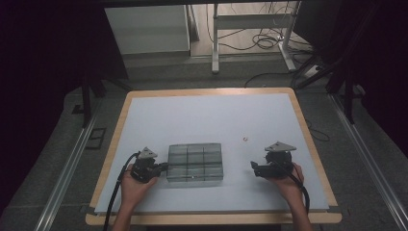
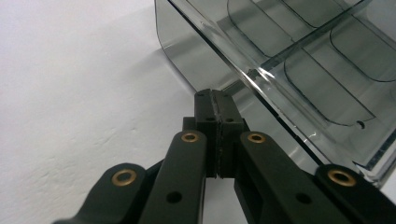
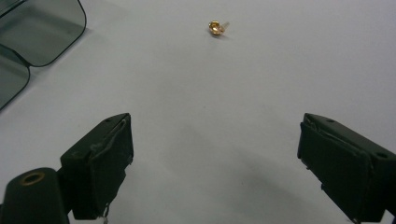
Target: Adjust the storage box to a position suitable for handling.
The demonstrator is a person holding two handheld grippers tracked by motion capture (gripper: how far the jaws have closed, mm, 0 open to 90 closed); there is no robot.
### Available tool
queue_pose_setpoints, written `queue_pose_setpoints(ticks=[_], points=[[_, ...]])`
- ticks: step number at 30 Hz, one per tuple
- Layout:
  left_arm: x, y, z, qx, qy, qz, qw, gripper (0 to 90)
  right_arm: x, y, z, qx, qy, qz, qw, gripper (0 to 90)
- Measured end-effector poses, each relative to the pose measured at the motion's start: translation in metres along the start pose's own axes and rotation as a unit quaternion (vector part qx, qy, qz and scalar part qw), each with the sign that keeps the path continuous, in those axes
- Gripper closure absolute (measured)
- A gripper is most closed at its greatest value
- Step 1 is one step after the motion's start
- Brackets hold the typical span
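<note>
Now | left gripper [image 1: 163,167] fingers closed, empty, beside organizer box [image 1: 195,162] | right gripper [image 1: 253,167] fingers wide apart

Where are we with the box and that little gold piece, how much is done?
Little looks done. The gold earring-like piece lies loose on the white table, apart from the smoky compartment box. In hand: the left gripper, jaws shut, sits at the box's wall; whether it touches is unclear. The right gripper is open, aimed at the piece. Probably left: picking it up and placing it in a compartment.
</note>
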State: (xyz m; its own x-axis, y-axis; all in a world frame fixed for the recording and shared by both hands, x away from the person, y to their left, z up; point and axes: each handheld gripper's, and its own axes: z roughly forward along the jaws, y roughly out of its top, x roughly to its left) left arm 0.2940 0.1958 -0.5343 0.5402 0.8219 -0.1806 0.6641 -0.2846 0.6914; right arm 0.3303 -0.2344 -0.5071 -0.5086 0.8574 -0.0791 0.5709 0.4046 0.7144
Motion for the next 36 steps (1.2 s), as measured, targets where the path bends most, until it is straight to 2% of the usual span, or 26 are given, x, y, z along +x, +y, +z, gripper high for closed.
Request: queue_pose_setpoints(ticks=[19, 25, 31, 36], points=[[-0.006, 0.003, 0.005, -0.003, -0.004, 0.007, 1.0000, 89.6, 0.000, 0.000, 0.000, 0.001, -0.001, -0.002, 1.0000, 9.9], [-0.005, 0.003, -0.002, -0.010, -0.009, 0.013, 0.9998, 89.6, 0.000, 0.000, 0.000, -0.001, -0.001, -0.001, 1.0000, 9.9], [-0.003, 0.004, -0.021, -0.031, -0.010, 0.010, 0.9994, 89.6, -0.001, 0.000, -0.001, -0.003, -0.002, 0.000, 1.0000, 9.9], [-0.003, 0.005, -0.029, -0.038, -0.011, 0.013, 0.9991, 89.5, 0.000, 0.000, -0.001, -0.003, -0.001, -0.001, 1.0000, 9.9]])
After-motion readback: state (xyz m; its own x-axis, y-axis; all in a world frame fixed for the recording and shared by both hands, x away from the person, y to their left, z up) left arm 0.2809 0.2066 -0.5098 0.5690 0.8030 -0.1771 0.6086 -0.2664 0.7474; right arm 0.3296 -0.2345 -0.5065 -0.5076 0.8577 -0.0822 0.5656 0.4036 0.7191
